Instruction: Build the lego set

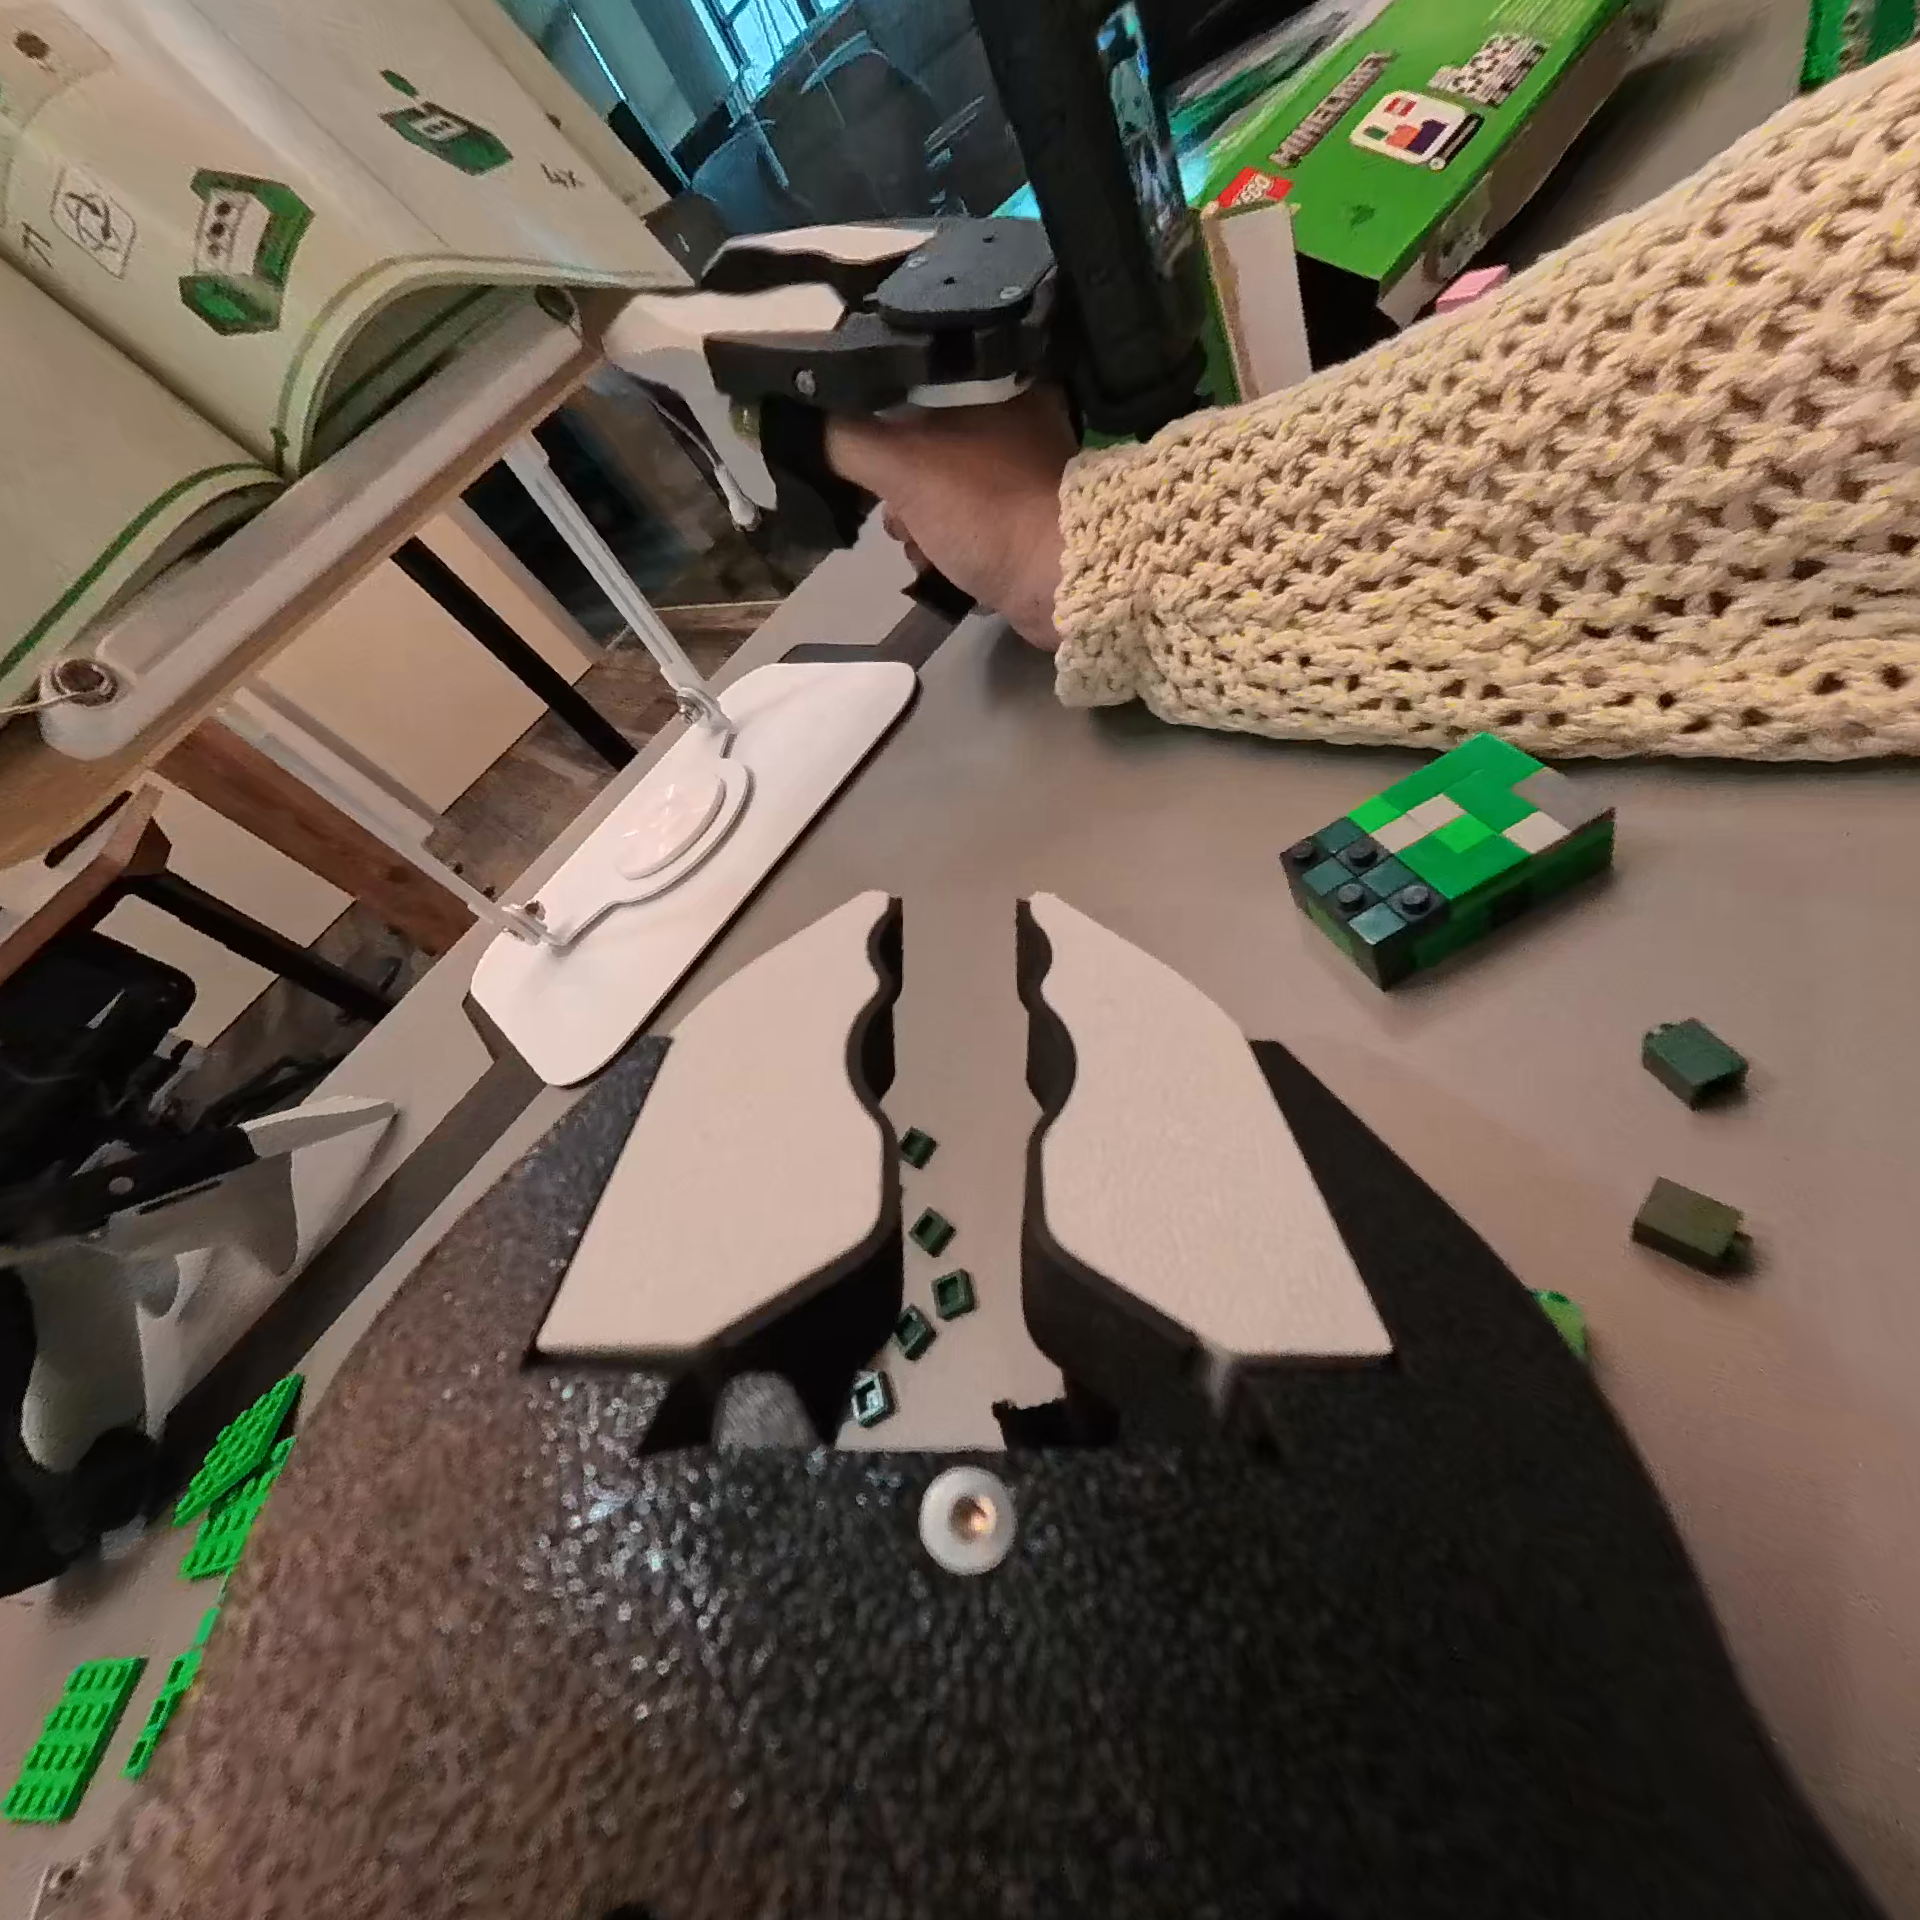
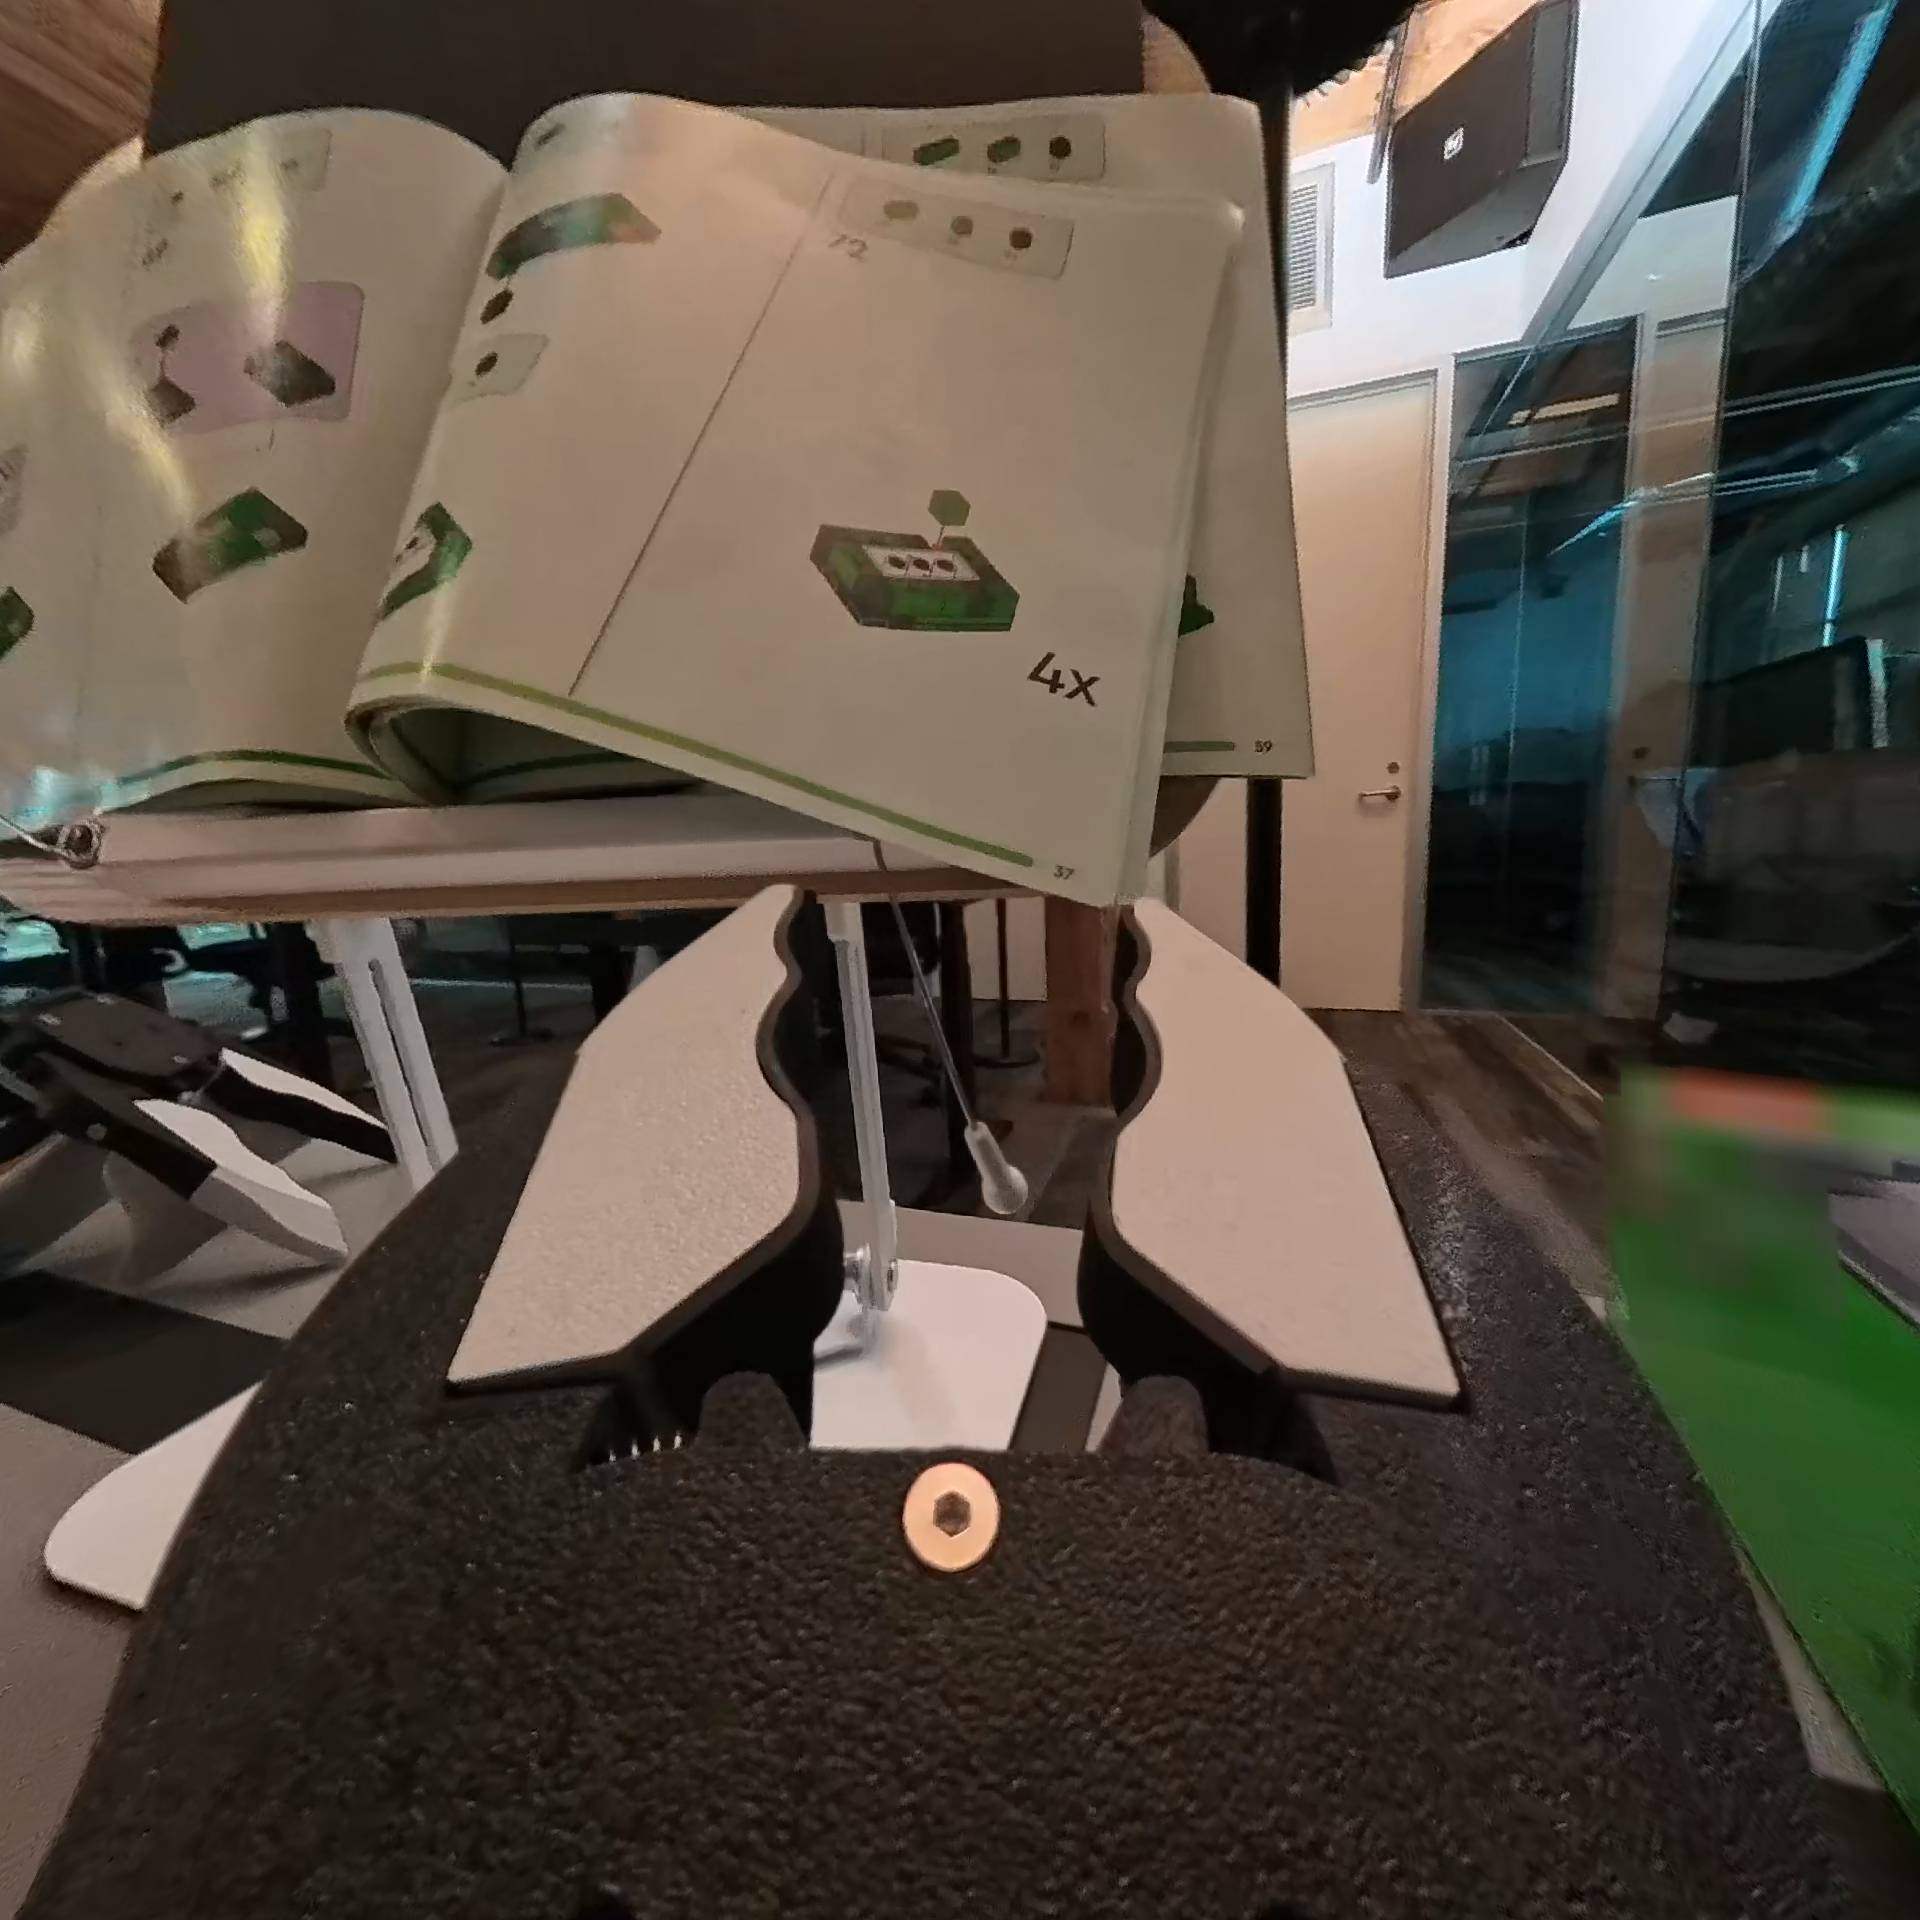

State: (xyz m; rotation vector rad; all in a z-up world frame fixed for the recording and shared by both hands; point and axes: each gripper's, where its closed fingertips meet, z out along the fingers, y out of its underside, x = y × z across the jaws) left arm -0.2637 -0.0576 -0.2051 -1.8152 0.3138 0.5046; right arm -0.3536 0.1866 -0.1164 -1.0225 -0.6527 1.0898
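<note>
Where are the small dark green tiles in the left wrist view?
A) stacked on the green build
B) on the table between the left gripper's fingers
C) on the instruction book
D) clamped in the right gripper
B: the small dark green tiles lie loose on the table, in the gap between the open fingers of the left gripper.

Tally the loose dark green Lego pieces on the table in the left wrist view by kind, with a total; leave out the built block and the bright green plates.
Small dark green tiles, seen between the left gripper's fingers: 5
Larger dark green bricks, right of that gripper: 2
Total: 7
</note>
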